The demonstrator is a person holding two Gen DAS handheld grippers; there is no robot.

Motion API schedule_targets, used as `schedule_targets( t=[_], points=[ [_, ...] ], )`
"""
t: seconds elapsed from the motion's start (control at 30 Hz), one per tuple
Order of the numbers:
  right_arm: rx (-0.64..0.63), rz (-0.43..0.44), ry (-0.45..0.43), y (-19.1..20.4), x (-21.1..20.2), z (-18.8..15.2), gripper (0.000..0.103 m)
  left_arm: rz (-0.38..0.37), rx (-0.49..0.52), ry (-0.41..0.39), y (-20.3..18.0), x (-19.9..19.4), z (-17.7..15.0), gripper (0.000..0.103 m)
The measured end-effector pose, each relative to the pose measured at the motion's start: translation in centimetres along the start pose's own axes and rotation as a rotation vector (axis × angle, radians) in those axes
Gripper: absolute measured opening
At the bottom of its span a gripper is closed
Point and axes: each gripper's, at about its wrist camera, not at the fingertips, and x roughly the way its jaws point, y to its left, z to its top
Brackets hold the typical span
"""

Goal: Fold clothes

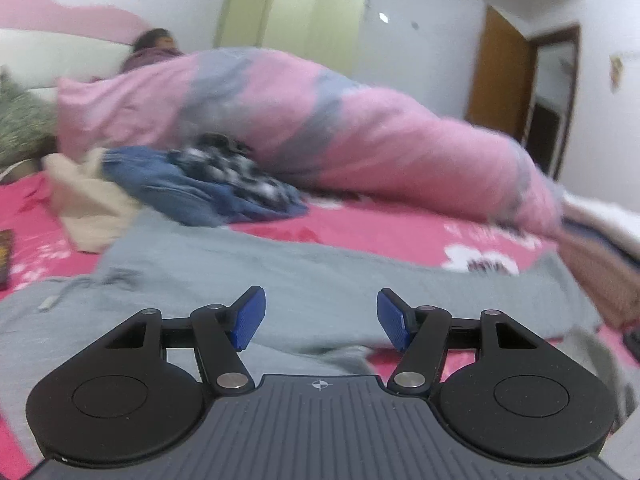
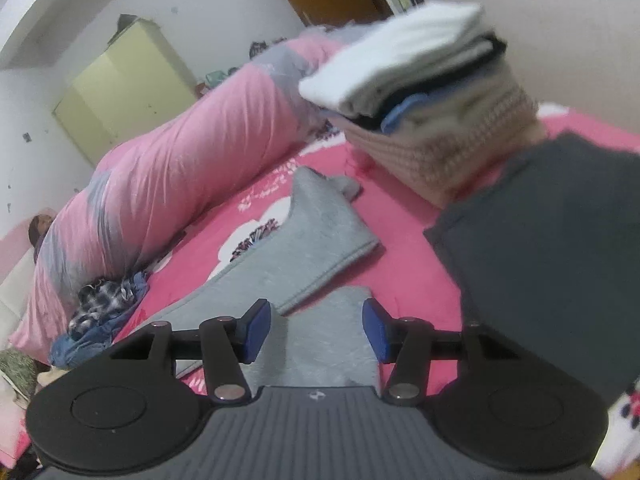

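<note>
No real containers anywhere, just piles on the bed. Both tools are spread wide with nothing between the blue pads. My left tool (image 1: pixel 321 318) sits low over the grey sweatpants (image 1: pixel 320 276), which lie flat across the pink floral bedsheet (image 1: pixel 400 232) right in front of me; a drawstring with a pale tip (image 1: pixel 50 302) trails off near the left edge. My right tool (image 2: pixel 316 334) is over the leg end of the same pants (image 2: pixel 320 236), one leg running away from me up to the cuff, another bit of grey fabric right under the pads.

Just right of that there's a dark grey garment (image 2: pixel 560 260) spread flat on the sheet, partly hidden by my right tool. Behind it is a stack of folded clothes (image 2: pixel 432 92): a knit beige piece at the bottom, something dark and something blue in the middle, white on top. It's blurry, so I can't tell more.

Further back on the left side is the messy heap: a cream garment (image 1: pixel 92 204), blue jeans (image 1: pixel 168 188) and a black-and-white plaid piece (image 1: pixel 232 168) bunched together, touching the big pink and grey-blue duvet (image 1: pixel 320 120) rolled along the far side of the bed. A person's head (image 1: pixel 154 40) shows past the duvet near the headboard. Behind all that, a pale yellow wardrobe (image 1: pixel 292 16) and a brown door (image 1: pixel 500 76) against the white wall.
</note>
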Motion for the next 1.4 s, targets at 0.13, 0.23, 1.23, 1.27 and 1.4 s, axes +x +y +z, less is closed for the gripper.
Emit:
schedule_targets(
  t=[0.13, 0.23, 1.23, 1.27, 1.4],
  points=[
    [0.072, 0.002, 0.040, -4.0, 2.2, 0.7, 0.065, -0.004, 0.061, 0.032, -2.4, 3.4, -1.1, 0.062],
    [0.029, -0.015, 0.082, -3.9, 7.9, 2.8, 0.072, 0.025, 0.095, 0.037, -3.1, 5.5, -2.0, 0.062],
    [-1.081, -0.066, 0.045, 16.0, 22.0, -4.0, 0.067, -0.012, -0.020, 0.162, -0.7, 10.5, -3.9, 0.064],
    [-0.951, -0.036, 0.036, 14.3, 20.7, -2.0, 0.068, -0.012, -0.021, 0.162, -0.7, 10.5, -3.9, 0.064],
    [-0.389, 0.052, 0.038, 6.1, 17.2, 5.4, 0.070, -0.013, -0.021, 0.162, -0.6, 10.6, -3.9, 0.064]
  ],
)
